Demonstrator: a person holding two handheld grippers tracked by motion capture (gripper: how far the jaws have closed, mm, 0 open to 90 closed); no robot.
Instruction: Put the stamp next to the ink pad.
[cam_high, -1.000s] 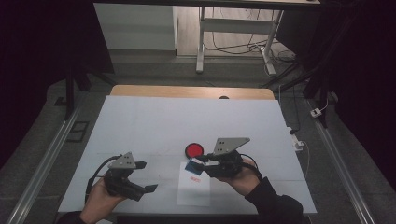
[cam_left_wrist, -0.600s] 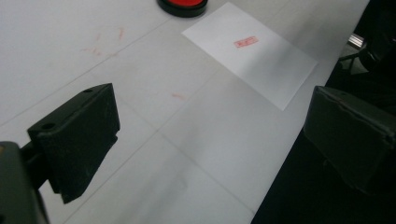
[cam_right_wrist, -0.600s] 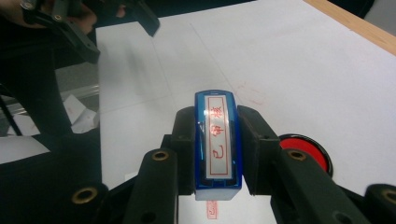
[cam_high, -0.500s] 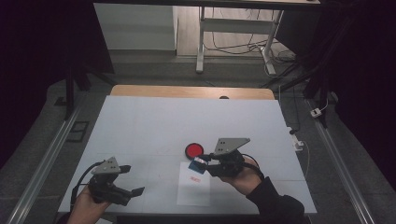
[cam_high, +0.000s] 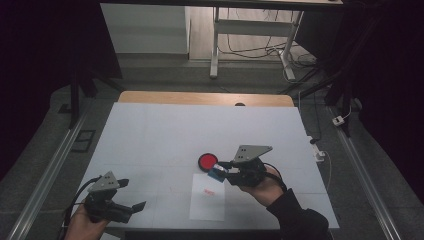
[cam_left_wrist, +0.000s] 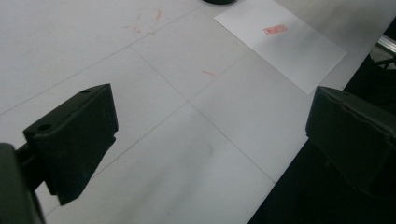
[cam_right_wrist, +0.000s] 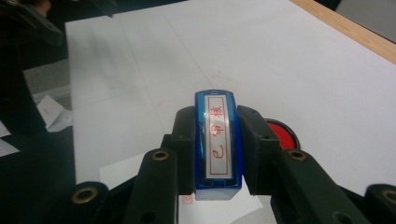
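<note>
At the near left corner of the white table (cam_high: 150, 130), the left tool (cam_high: 131, 200) hangs low over bare tabletop, its jaws spread wide with nothing between them; they have just been opening. From its own camera the two black jaws frame an empty stretch of white surface marked by thin seams and a few faint red smudges, with the table's near edge running under the right-hand jaw.

Toward the middle, a white sheet (cam_high: 207, 202) lies flat near the front edge, well apart from the left tool, bearing one small red print (cam_high: 208, 190) in its upper half. The same sheet (cam_left_wrist: 289, 49) shows in the left gripper view at upper right, the red print (cam_left_wrist: 275, 29) legible only as a small rectangle.

Just beyond the sheet's far corner sits a round red ink pad (cam_high: 208, 161) in a dark rim, resting on the table.

To the right, a hand in a dark sleeve holds the right tool (cam_high: 223, 172), jaws pressed together on a blue stamp (cam_high: 218, 173) held above the sheet's upper right corner, just beside the ink pad. In the right gripper view the stamp (cam_right_wrist: 218, 140) stands clamped between the two pads, its white label with red characters facing the camera, and the ink pad (cam_right_wrist: 280, 134) peeks out behind the right-hand jaw.
</note>
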